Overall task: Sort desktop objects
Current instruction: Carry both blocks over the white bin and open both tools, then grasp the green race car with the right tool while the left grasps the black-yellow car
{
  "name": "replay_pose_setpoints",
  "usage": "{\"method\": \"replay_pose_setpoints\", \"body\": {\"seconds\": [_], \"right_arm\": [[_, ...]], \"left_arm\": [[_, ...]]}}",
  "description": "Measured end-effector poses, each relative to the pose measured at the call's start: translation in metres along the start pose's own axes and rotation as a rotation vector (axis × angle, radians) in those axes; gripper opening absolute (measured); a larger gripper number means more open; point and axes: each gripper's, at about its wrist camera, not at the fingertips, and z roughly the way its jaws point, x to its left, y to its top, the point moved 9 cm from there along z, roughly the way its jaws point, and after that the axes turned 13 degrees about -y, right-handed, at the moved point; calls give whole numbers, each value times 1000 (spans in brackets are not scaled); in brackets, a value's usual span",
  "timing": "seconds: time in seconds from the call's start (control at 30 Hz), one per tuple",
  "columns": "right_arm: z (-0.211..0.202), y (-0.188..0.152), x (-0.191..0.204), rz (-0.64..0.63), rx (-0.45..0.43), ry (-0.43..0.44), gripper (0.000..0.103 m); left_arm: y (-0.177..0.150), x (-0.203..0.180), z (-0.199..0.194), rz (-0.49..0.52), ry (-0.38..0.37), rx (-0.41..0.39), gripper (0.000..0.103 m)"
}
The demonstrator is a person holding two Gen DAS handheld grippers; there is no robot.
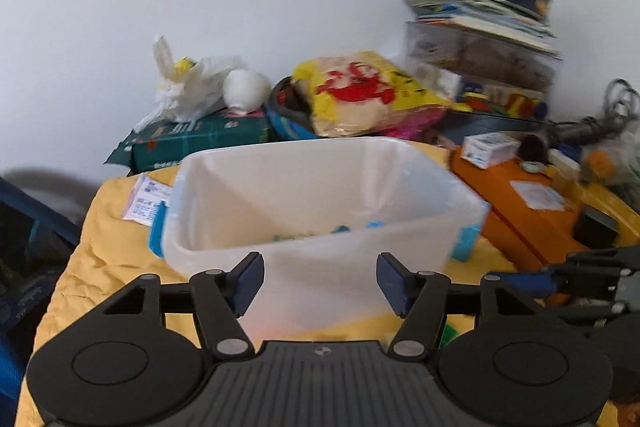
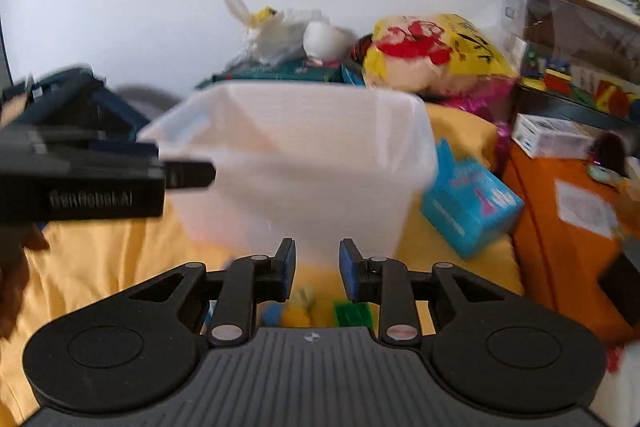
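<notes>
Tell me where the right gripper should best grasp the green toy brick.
Probably the green toy brick by its two long side faces, coming from above: it lies low on the yellow cloth near a yellow piece, below the right gripper.

Each camera sits behind its own tongs and looks forward and slightly downward toward the wall. The left wrist view looks over the rim into the white bin [image 1: 320, 195] at close range. The right wrist view faces the bin's side wall from lower down. Both share the bin, the yellow bag [image 1: 360, 91] and the orange box [image 2: 568, 227].
</notes>
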Motion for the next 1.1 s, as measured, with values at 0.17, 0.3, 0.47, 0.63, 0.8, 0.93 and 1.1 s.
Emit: {"method": "replay_pose_setpoints", "body": {"seconds": [0.17,0.3,0.47,0.63,0.8,0.93,1.1], "right_arm": [[-13,-34,8,-43,86,46,30],[-13,-56,12,-20,168,65,31],[-19,-74,21,-31,198,94,37],[-22,-99,30,-77,228,127,38],[-20,-121,37,-142,223,108,36],[-9,-107,27,-133,187,68,37],[0,-77,49,-272,68,152,37]], "left_arm": [[-21,-31,-11,21,-76,15,66],[-44,-43,-10,66,-56,77,66],[-76,-45,-21,128,-14,149,66],[-123,-31,-37,50,-46,205,66],[-156,-16,-42,-19,-47,270,66],[-160,-8,-39,-42,-35,298,66],[-153,3,-36,-53,-9,298,66]]}}
